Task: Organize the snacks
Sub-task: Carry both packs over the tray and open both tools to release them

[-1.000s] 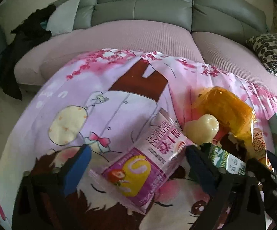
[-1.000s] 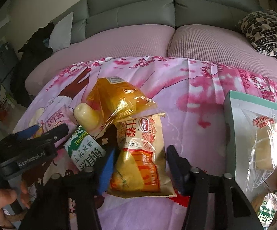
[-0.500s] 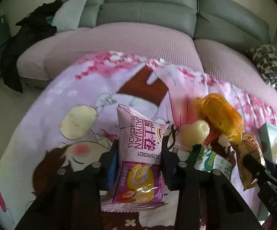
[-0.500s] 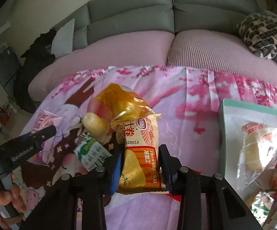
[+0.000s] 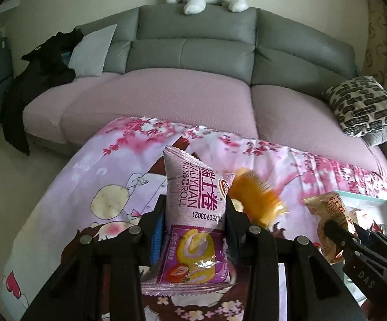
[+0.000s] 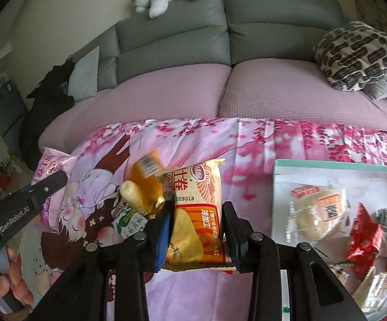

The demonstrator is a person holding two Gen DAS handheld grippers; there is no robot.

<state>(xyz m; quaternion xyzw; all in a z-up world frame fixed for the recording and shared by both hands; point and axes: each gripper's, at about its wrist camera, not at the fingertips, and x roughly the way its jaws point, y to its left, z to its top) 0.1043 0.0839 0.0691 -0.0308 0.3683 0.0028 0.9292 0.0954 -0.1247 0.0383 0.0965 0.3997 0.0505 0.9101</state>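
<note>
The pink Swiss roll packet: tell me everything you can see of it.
The pink packet is glossy plastic, puffed, with crimped ends, Swiss Roll lettering and a cake-and-strawberry picture. It stands on end, clamped at mid-length in the left gripper, lifted off the cloth. Only the pads touch it.

My desk is covered by a pink cartoon cloth (image 6: 247, 139) with cherry blossoms along its far edge. Directly on it, near the middle, lie an orange wrapped snack (image 6: 145, 179), a pale yellow piece (image 6: 131, 195) touching it, and a green-and-white packet (image 6: 131, 222) just beside them. Toward the right edge sits a teal-rimmed box (image 6: 340, 163) holding several wrapped snacks.
</note>
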